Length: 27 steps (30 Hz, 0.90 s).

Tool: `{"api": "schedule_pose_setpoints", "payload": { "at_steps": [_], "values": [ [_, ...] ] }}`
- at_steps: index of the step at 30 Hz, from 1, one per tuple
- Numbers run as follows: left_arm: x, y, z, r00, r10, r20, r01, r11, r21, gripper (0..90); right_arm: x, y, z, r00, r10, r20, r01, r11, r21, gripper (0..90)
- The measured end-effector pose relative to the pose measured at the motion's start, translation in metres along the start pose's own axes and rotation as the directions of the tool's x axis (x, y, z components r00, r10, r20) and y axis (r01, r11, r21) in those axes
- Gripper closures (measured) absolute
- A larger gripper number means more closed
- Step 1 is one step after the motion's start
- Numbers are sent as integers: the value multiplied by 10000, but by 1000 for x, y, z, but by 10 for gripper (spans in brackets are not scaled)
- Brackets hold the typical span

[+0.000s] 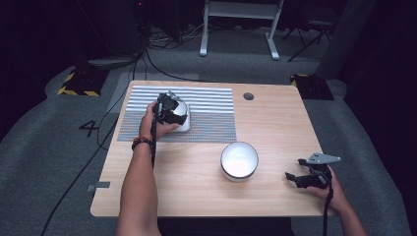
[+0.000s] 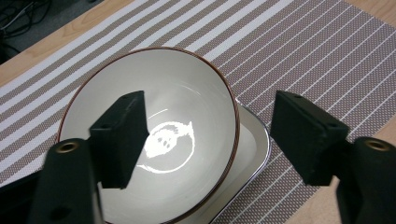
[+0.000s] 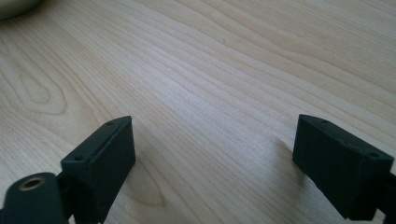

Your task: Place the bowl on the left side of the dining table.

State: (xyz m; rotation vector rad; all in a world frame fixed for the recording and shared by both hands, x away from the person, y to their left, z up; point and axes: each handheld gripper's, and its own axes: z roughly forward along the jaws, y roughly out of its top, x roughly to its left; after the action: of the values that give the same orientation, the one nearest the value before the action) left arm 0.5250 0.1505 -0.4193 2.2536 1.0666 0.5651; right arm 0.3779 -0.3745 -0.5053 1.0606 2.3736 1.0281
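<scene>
A white bowl with a thin brown rim (image 2: 187,93) sits nested on a second white dish (image 2: 254,144) on the striped placemat (image 2: 303,46). My left gripper (image 2: 210,107) hangs over it with its jaws wide apart, one pad (image 2: 123,135) above the bowl's inside and the other outside the rim; neither presses on it. In the high view the left gripper (image 1: 169,110) covers most of that bowl (image 1: 184,120) at the mat's left half. My right gripper (image 1: 297,178) rests open over bare wood near the table's front right corner, nothing between its pads (image 3: 100,158).
Another white bowl (image 1: 239,160) stands on the wooden table (image 1: 275,123) between the two hands; its edge (image 3: 14,7) peeks into the right gripper view. A round cable hole (image 1: 248,96) lies at the table's back. Cables and stands cover the floor beyond.
</scene>
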Motion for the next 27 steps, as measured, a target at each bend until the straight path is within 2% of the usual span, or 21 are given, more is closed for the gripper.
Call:
{"api": "schedule_pose_setpoints", "payload": {
  "at_steps": [2, 5, 6, 13, 15, 19, 21, 22, 25, 27],
  "values": [
    [-1, 0, 0, 9999, -89, -72, 89, 10000, -1, 198, 0, 0, 0, 10000, -1, -1, 1, 10000, -1, 131],
    [-2, 1, -2, 9998, -114, 143, 114, 9999, 16, 175, 0, 0, 0, 10000, 4, -2, -4, 10000, -2, 131],
    [-2, 0, -2, 9996, -200, 182, 203, 9997, -154, 159, 0, 0, 0, 10000, 1, 0, -1, 10000, 0, 131],
    [-10, 2, -3, 9991, 252, -327, -248, 9996, 130, 159, 0, 0, 0, 10000, 1, -1, -1, 10000, -2, 131],
    [-12, 3, -3, 9992, 301, -264, -294, 9992, 257, 159, 0, 0, 0, 10000, -2, -1, 2, 10000, -1, 131],
    [-18, 4, -4, 9978, 611, -244, -604, 9978, 271, 159, 0, 0, 0, 10000, 8, -2, -8, 10000, -1, 131],
    [-21, 5, -5, 9979, 635, -141, -631, 9977, 240, 160, 0, 0, 0, 10000, -1, -2, 1, 10000, -2, 131],
    [-21, 6, -6, 9964, 797, -275, -791, 9966, 231, 160, 0, 0, 0, 10000, 0, -3, 0, 10000, -2, 131],
    [-26, 7, -7, 9960, 872, -209, -868, 9961, 175, 159, 0, 0, 0, 10000, 2, -1, -2, 10000, -1, 131],
    [-28, 8, -8, 9936, 1100, -245, -1094, 9937, 251, 160, 0, 0, 0, 10000, 2, -2, -2, 10000, 1, 131]
  ]
}}
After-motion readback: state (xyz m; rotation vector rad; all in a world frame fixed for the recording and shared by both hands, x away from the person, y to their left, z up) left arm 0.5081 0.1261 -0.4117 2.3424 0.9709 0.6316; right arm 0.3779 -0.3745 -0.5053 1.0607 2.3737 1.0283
